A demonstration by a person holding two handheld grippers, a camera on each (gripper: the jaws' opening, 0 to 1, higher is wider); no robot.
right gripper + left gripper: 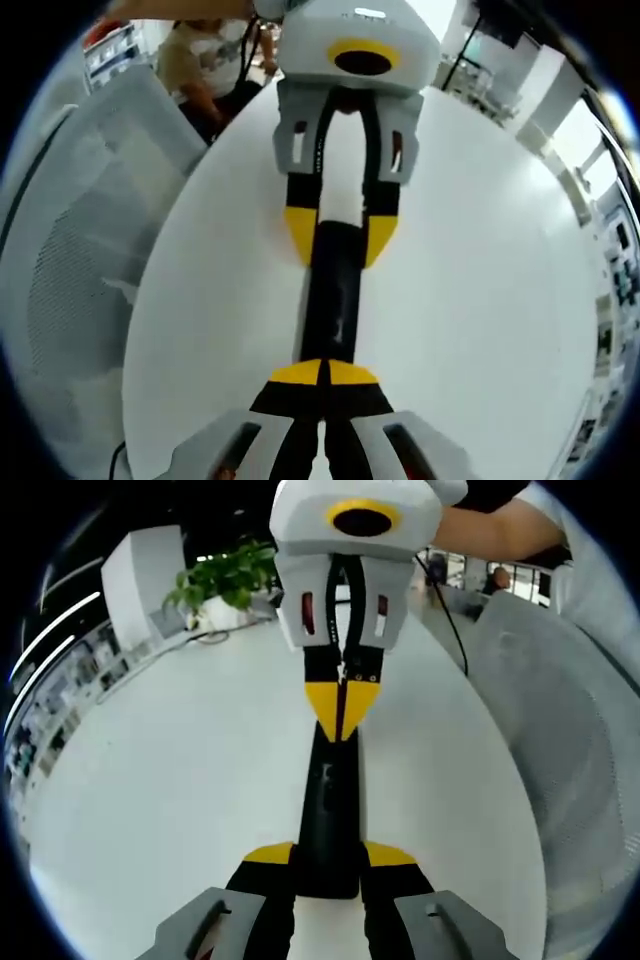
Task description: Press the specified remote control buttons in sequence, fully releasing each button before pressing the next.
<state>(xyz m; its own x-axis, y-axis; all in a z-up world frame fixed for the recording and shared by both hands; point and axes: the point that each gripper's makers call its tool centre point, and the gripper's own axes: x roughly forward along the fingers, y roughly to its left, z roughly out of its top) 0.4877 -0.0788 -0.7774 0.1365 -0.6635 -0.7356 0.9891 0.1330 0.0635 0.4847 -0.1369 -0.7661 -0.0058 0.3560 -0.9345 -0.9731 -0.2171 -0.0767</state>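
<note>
A long black remote control (pixel 328 790) lies lengthwise over the white round table (pixel 180 780). My left gripper (pixel 328 855) is shut on its near end, one yellow tip on each side. My right gripper (pixel 342 708) comes in from the top with its yellow tips pressed together, pointing down onto the remote's far end. I cannot tell whether they touch it. In the right gripper view the right gripper (pixel 324 372) is shut at the near end of the remote (pixel 332 290). The left gripper (pixel 340 235) clamps the far end there.
A grey mesh chair back (pixel 570 730) stands along the table's edge (pixel 70 250). A potted plant (pixel 225 575) and a black cable (pixel 450 620) are at the far side. A seated person (pixel 205 60) is beyond the table (pixel 480 280).
</note>
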